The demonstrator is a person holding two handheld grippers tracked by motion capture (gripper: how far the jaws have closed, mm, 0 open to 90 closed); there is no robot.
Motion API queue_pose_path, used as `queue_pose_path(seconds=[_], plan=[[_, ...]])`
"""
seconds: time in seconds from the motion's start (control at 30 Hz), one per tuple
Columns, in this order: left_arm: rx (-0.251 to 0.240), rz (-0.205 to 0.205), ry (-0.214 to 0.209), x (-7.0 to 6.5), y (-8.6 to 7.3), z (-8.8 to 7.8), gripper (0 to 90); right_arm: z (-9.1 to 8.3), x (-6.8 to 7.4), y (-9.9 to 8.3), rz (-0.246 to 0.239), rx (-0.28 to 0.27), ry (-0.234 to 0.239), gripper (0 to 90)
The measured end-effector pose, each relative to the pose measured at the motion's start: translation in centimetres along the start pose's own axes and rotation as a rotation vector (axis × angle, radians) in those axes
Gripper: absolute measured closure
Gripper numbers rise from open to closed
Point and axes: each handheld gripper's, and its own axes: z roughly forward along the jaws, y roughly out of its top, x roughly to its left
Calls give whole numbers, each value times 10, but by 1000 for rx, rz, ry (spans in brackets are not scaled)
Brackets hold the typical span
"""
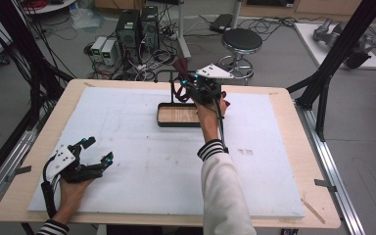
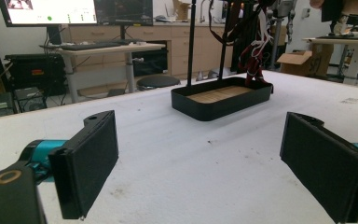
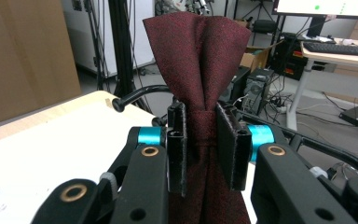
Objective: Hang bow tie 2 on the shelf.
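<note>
A dark red cloth (image 3: pixel 196 56) is clamped between the jaws of the right gripper (image 3: pixel 203 144). In the right gripper view the two black pads pinch it into a narrow waist, and above them the fabric fans out in soft upright folds while the rest hangs down between the gripper's arms. In the high view the cloth (image 1: pixel 180 66) shows as a small dark red tuft at the far end of the right gripper (image 1: pixel 190 84), held up above the far part of the bench (image 1: pixel 142 147), over the far edge of a black tray (image 1: pixel 178 115).

The tray is a shallow oblong with rounded corners and a pale wooden floor, and it sits on the white sheet that covers the bench top. Thin black rods rise from its far side; in the left gripper view the tray (image 2: pixel 200 106) has two such uprights standing behind it, and the red cloth (image 2: pixel 254 70) hangs by its far right corner. A curved black rod (image 3: pixel 140 95) with a knobbed end shows just behind the cloth in the right gripper view.

The left gripper (image 1: pixel 95 151) rests near the front left of the bench, well apart from the tray, its jaws spread wide with nothing between them. From its own camera the left gripper (image 2: pixel 200 163) looks across bare white sheet toward the tray.

Beyond the bench stand a round black stool (image 1: pixel 242 41) and computer towers (image 1: pixel 137 27) on the floor.
</note>
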Motion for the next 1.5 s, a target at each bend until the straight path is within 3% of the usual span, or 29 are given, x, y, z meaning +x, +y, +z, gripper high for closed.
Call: queue_pose_path(seconds=[0.47, 0.73, 0.8, 0.87, 1.0, 1.3, 1.5], plan=[[0, -4, -1, 0, 0, 0, 117, 12, -8, -2, 12, -3, -43, 751], [0, -3, -1, 0, 0, 0, 117, 16, -12, -3, 21, -1, -46, 746], [0, -7, -1, 0, 0, 0, 117, 17, -10, -1, 12, -21, -52, 747], [0, -6, 0, 0, 0, 0, 117, 18, -11, -2, 2, 1, -61, 746], [-1, -8, -1, 0, 0, 0, 117, 19, -14, 0, 19, -5, -61, 746], [2, -9, 0, 0, 0, 0, 117, 27, -13, 9, -23, 23, -79, 741], [1, -10, -1, 1, 0, 0, 118, 29, -15, 7, -24, 61, -89, 740]])
